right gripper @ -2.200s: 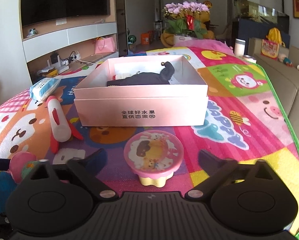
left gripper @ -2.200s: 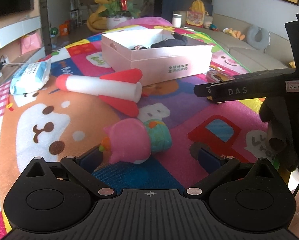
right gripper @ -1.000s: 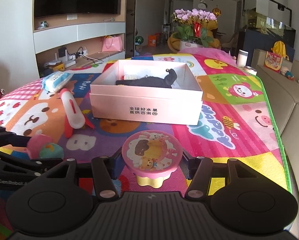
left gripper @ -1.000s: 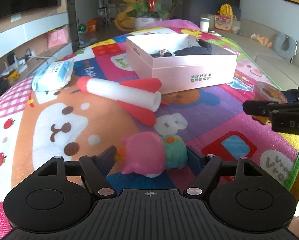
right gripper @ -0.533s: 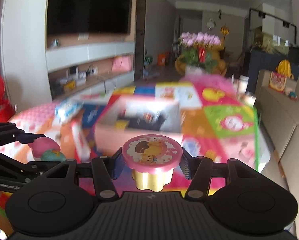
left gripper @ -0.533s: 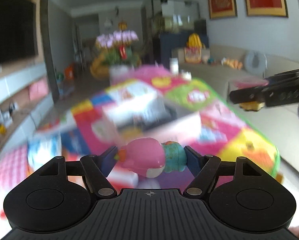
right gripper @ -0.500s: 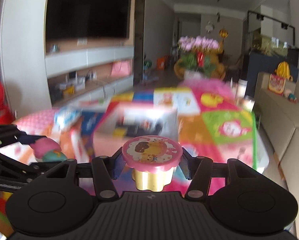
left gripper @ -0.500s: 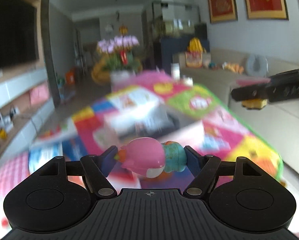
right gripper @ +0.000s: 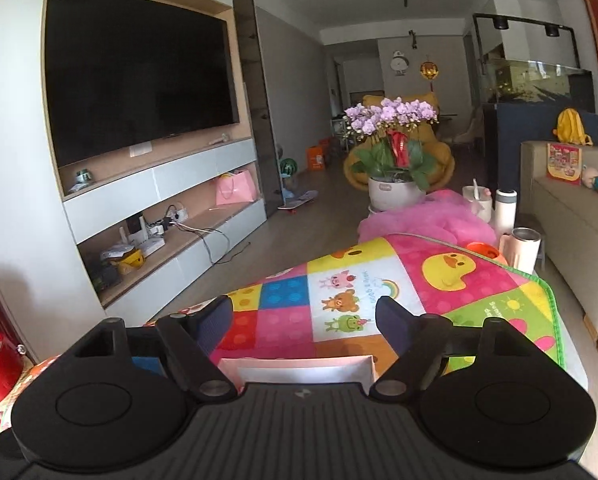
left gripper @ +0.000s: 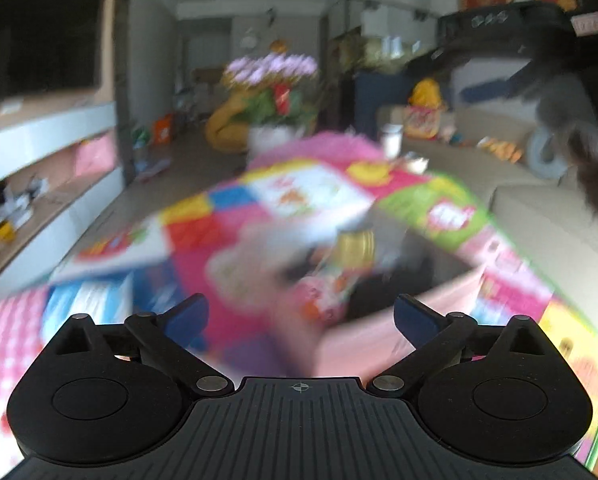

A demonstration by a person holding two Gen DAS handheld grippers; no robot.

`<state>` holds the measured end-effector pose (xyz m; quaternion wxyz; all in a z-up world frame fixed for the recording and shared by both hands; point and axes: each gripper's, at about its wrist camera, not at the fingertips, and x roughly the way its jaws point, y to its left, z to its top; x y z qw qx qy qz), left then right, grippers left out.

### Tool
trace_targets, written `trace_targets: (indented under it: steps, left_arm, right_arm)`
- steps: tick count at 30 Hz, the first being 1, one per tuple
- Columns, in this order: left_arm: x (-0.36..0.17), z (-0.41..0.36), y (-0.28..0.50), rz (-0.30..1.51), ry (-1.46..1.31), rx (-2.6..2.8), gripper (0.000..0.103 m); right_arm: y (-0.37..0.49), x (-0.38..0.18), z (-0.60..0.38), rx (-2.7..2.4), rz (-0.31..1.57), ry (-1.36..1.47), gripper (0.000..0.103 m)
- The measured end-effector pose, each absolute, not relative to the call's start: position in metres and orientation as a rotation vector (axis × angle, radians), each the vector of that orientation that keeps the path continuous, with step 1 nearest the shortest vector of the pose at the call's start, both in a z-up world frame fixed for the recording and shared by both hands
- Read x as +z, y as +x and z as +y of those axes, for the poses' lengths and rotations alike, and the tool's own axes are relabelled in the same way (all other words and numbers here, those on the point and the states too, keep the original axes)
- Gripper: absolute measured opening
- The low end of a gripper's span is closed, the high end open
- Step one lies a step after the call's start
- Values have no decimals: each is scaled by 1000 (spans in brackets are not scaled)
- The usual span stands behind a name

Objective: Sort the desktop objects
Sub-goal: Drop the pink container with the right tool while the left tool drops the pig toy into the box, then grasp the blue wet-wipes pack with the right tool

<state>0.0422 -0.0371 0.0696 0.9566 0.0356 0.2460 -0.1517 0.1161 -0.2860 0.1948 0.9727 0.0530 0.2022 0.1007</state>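
Observation:
My left gripper (left gripper: 299, 316) is open and empty, held above the pink box (left gripper: 379, 336), whose near wall shows blurred below the fingers. Inside the box I see blurred shapes, among them a yellow-based item (left gripper: 355, 246) and pink and orange patches (left gripper: 323, 300); the view is too smeared to name them. My right gripper (right gripper: 305, 320) is open and empty, above the far edge of the pink box (right gripper: 299, 368). The right gripper's body shows in the left wrist view at the upper right (left gripper: 519, 40).
The colourful play mat (right gripper: 379, 288) covers the table. A blue-white wipes pack (left gripper: 87, 300) lies at left. A potted orchid (right gripper: 391, 160), cups and a bottle (right gripper: 507, 208) stand beyond the far end. A sofa (right gripper: 571, 232) runs along the right.
Both grippers have opened: the pink toy has left the left gripper and the pink-lidded jar has left the right. Both moved forward over the pink box.

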Motion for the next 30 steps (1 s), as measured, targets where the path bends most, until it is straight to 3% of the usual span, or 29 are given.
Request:
trace_targets:
  steps: [6,15,18,21,24,30]
  left_arm:
    - [28,23,18,628,11,-156,103]
    - [21,75,3,593,-24,51,103]
    - [15,87,1,597,-78,71,103]
    - [10,94,-1,600,-129,67,103]
    - [9,102,-5,579,-186,85,103]
    - [5,119,-10,567,-318,113,103]
  right_arm:
    - [120,171,-268,192,494,90,82]
    - [113,130,-162,385,595,-75,85]
    - [117,119,-113,461,624,-160,75]
    - [138,114,-63,540,694,-165,74]
    - [160,104,-10,615,737,-228,86]
    - [190,61,81,688,673,-507,87]
